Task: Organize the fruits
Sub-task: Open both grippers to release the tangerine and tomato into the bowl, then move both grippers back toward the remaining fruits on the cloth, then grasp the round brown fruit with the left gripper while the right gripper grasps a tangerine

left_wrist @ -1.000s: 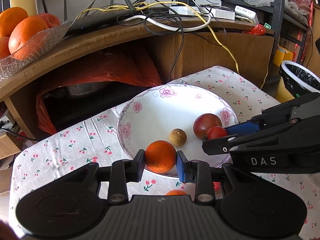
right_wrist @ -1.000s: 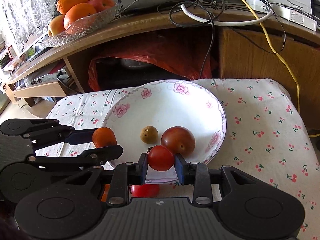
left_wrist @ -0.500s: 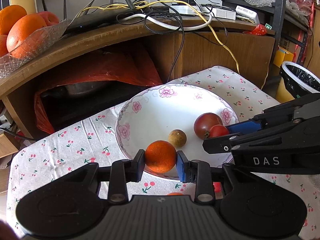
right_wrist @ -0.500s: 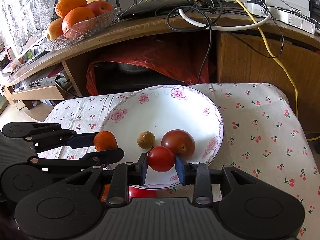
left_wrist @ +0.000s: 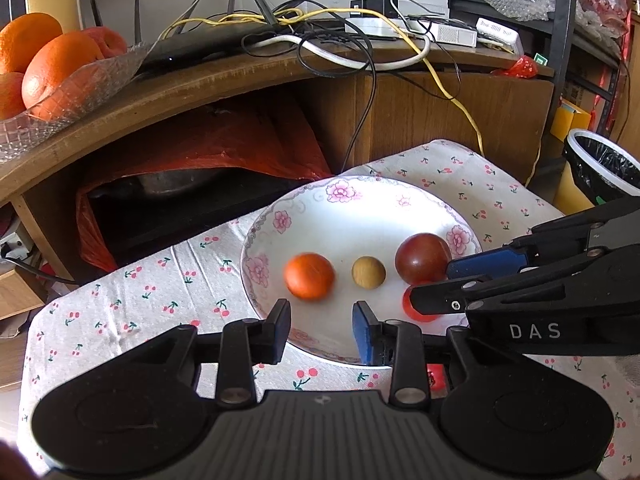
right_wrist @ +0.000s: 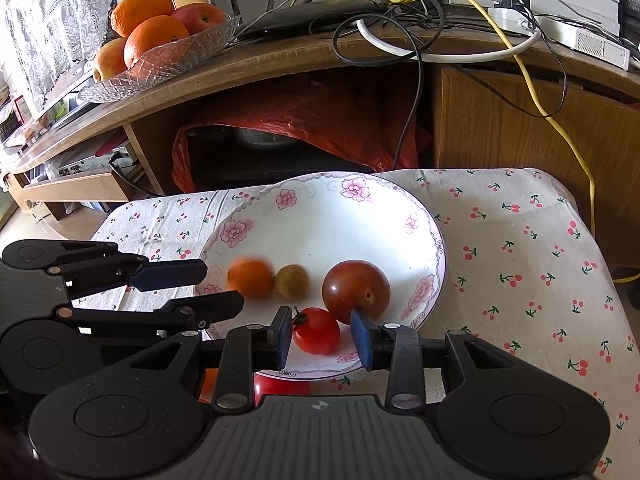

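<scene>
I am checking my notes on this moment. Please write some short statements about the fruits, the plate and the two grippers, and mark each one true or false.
1. Four fruits lie on the plate. True.
2. The left gripper clamps the orange. False: it is open, the orange free.
3. The tomato sits between the right gripper fingers. True.
4. The glass bowl is on the tablecloth. False: on the wooden shelf.
</scene>
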A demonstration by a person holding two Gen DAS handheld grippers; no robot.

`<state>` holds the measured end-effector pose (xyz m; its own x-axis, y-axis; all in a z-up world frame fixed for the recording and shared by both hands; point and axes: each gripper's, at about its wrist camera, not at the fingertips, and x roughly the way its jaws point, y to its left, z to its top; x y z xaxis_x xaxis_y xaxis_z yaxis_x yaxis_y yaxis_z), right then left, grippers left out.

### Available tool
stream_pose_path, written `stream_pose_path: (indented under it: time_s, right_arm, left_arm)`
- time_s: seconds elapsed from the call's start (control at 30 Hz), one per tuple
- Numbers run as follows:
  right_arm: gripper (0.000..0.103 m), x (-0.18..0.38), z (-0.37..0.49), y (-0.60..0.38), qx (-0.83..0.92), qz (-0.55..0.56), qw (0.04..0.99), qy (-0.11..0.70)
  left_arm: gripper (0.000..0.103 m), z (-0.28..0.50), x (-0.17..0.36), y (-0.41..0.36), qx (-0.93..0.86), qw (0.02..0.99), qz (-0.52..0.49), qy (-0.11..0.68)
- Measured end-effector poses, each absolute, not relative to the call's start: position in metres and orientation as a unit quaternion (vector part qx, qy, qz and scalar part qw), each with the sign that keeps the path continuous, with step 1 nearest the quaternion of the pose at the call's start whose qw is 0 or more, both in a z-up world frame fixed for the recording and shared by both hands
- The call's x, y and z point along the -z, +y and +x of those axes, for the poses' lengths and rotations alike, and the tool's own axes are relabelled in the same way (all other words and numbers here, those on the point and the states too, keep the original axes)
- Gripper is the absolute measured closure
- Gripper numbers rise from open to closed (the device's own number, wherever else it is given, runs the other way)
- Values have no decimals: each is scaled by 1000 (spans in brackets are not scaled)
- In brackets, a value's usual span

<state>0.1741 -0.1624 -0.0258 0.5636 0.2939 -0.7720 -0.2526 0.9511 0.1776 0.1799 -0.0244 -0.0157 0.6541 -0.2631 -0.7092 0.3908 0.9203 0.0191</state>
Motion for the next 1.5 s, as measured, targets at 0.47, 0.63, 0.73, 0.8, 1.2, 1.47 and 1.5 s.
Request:
stream_pose_path:
  time_s: [0.47, 0.63, 0.73, 0.8, 1.2, 1.47, 1.5]
  right_arm:
    - [71, 15, 169, -169, -141, 39, 893, 425]
    - [71, 11, 161, -164, -152, 37, 889, 431]
    - [71, 10, 153, -161, -158, 36, 885, 436]
    - [70, 10, 149, -157, -164, 36, 881, 441]
    - [70, 18, 114, -125, -202, 34, 856, 475]
    - [67, 34, 112, -103, -224, 11, 842, 490]
    - [67, 35, 112, -102, -222, 9, 844, 489]
  left_arm:
    - [56, 168, 6, -17, 192, 905, 89, 368]
    - [56, 158, 3, -8, 197, 904, 91, 368]
    - [55, 151, 1, 1, 201, 902, 92, 372]
    - [55, 145, 0, 7, 203, 900, 94, 373]
    - [55, 114, 2, 37, 219, 888, 114, 388]
    - [55, 112, 9, 45, 227, 878, 115, 405]
    - [55, 112, 10, 45, 229, 877, 116, 406]
